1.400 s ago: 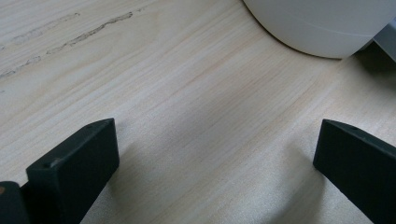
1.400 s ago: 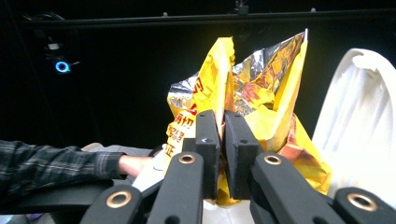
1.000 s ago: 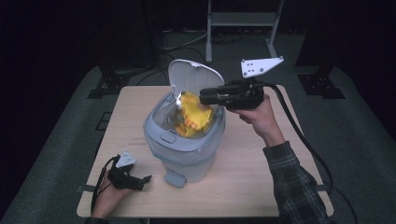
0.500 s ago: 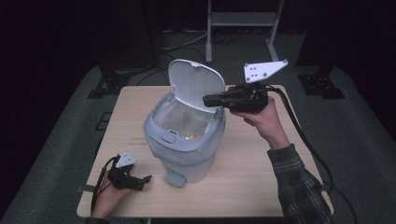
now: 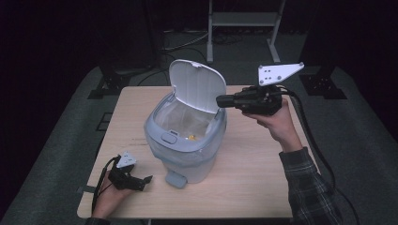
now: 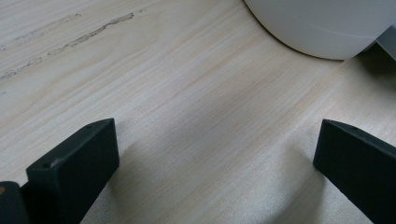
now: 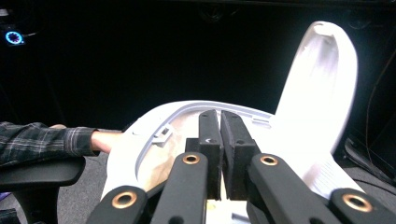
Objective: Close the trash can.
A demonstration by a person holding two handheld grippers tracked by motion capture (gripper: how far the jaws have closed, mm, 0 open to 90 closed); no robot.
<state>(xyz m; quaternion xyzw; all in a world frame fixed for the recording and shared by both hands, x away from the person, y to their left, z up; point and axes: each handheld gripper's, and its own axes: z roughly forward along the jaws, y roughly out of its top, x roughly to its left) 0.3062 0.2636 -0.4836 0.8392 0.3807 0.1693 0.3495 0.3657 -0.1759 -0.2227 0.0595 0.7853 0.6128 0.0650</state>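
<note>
Two grippers: right gripper (image 5: pixel 220 100) pressed closed, empty, level beside the raised lid (image 5: pixel 196 85) of the bin (image 5: pixel 184 140); left gripper (image 5: pixel 146 180) spread wide, flat on table (image 5: pixel 253 178) near the pedal (image 5: pixel 174 179). Something yellow, perhaps, inside. Right hand (image 5: pixel 274 117) nearer the lid.

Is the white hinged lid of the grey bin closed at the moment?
No, the white hinged lid stands upright, open above the grey plastic bin.
</note>
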